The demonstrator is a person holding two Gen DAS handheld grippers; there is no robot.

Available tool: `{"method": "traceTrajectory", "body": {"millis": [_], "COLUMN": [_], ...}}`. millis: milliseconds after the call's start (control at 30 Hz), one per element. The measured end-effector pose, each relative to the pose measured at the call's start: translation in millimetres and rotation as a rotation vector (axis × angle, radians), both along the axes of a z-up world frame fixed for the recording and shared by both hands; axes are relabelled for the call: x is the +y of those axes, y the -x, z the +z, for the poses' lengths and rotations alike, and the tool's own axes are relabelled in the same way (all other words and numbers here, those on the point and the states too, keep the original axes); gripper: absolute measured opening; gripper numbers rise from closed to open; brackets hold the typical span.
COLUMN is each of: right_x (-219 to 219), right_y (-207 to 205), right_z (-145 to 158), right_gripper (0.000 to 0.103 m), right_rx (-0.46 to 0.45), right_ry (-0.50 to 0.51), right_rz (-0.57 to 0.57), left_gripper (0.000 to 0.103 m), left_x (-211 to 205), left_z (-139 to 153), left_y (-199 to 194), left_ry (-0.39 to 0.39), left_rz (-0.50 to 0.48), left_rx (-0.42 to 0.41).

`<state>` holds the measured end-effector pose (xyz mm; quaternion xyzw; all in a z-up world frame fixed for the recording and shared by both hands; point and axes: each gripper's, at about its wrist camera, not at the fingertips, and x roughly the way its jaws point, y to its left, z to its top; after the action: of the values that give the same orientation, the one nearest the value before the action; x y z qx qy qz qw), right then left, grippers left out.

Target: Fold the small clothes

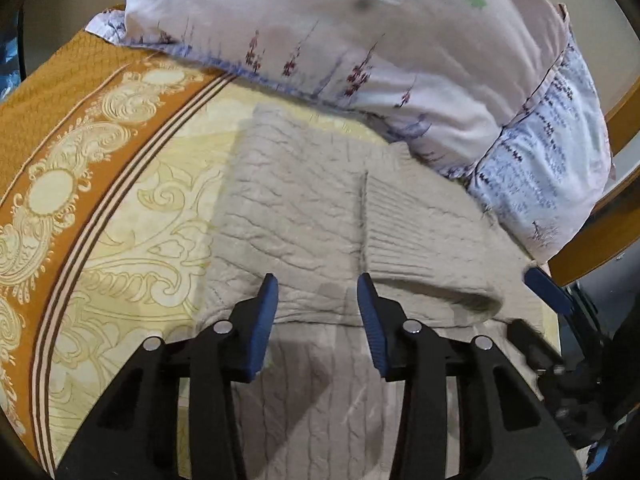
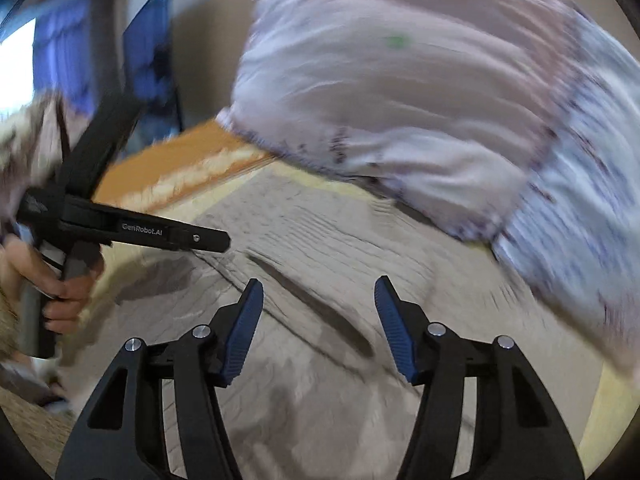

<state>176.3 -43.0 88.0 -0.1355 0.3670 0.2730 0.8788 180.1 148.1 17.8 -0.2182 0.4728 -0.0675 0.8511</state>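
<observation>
You're holding the left gripper (image 1: 318, 284) over a beige knit sweater (image 1: 320, 216) that's lying folded on the yellow patterned bedsheet (image 1: 132, 240). Its jaws are standing apart, gripping nothing, blue pads hovering above the folded edge. Your right gripper (image 2: 318, 286) is also hanging open and empty over the same sweater; that view is blurring. A floral pillow (image 1: 320, 28) is lying just behind, touching the sweater's far edge. Your left hand (image 2: 60, 292) is gripping its handle.

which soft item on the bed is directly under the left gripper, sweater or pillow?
The beige cable-knit sweater, flat under the left gripper. The floral pillow lies beyond it, puffy and printed.
</observation>
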Motion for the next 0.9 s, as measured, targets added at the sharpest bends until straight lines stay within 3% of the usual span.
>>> {"method": "traceTrajectory", "body": {"millis": [233,267,367,500,633,733,833,867,900], "right_x": [42.5,45.2,43.4,12.5,-58.7,-140.7,-189.8,-202.4,-213.1], "right_y": [-13.9,-15.0,-24.6,-31.7,-20.4,-1.7,7.4,9.2,11.1], "right_z": [-37.4,-41.2,-45.0,-28.5,1.7,-2.6,-32.5,-42.7,-50.9], "right_gripper": [0.058,0.053,0.013,0.008,0.008,0.008,0.008,0.013,0.024], "right_rx": [-0.020,-0.032,-0.038,-0.026,-0.020,0.105,0.277,0.341,0.389], "right_ry": [0.194,0.216,0.213,0.056,-0.195,-0.447,-0.604,-0.664,-0.719], "right_rz": [0.053,0.048,-0.005,-0.112,-0.358,-0.596,-0.681,-0.694,-0.707], "left_gripper": [0.039,0.039,0.039,0.040,0.044,0.048,0.051,0.052,0.052], "left_x": [-1.6,-1.1,0.9,0.4,-1.7,-4.7,-7.6,-8.5,-9.0], "left_z": [1.2,1.1,1.0,0.7,1.5,2.6,3.4,3.6,3.8], "left_y": [-7.6,-8.0,-6.4,-5.8,-4.8,-3.6,-2.8,-2.7,-2.8], "left_ry": [0.015,0.018,0.028,0.026,0.024,0.013,-0.001,-0.006,-0.008], "left_rz": [-0.005,-0.007,-0.005,-0.005,-0.006,-0.012,-0.018,-0.019,-0.020], "left_rx": [0.002,0.002,0.001,-0.004,-0.010,-0.017,-0.024,-0.025,-0.025]}}
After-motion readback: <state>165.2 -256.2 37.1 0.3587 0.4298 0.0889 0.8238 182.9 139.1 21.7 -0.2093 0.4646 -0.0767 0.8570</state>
